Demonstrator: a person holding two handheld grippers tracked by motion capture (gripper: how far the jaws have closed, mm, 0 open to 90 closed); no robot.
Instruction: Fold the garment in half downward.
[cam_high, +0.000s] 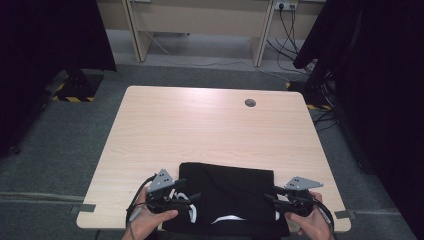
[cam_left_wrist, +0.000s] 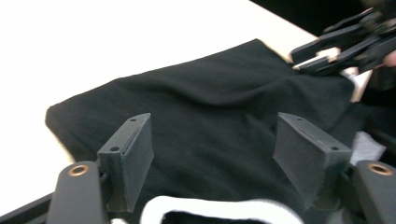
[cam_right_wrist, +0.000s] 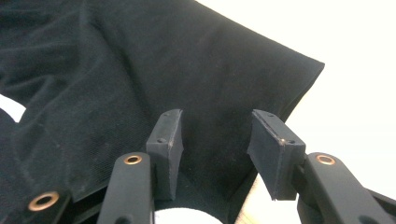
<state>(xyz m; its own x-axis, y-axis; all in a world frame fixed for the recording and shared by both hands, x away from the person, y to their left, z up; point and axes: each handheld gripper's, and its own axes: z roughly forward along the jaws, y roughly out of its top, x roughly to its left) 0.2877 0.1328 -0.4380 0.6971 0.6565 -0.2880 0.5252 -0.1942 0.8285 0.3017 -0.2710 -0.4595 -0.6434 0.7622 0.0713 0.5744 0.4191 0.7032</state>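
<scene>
1. The left gripper (cam_high: 189, 197) is held at the left edge of the black garment (cam_high: 227, 192), near the front of the table (cam_high: 200, 125). In the left gripper view its jaws are seen standing wide, with nothing pressed between the pads; the cloth (cam_left_wrist: 210, 121) lies beyond and below them.

2. Between the two grippers the garment is laid flat as a folded rectangle, with its far edge straight and its corners fairly square. A fold appears to have been completed and the cloth let go on both sides. White trim (cam_high: 231, 218), possibly a collar or print, is seen at the near edge, though that cannot be told for certain in the small, dark high view.

3. The garment's long axis is judged to run from one gripper to the other, across the table; its short axis runs away from the grippers. The near edge overhangs the table front slightly.

4. The right gripper (cam_high: 271, 196) is held at the garment's right edge. Its jaws are parted moderately, and no cloth (cam_right_wrist: 140, 93) is clamped.

5. Any further fold or smoothing is judged to be left.
</scene>
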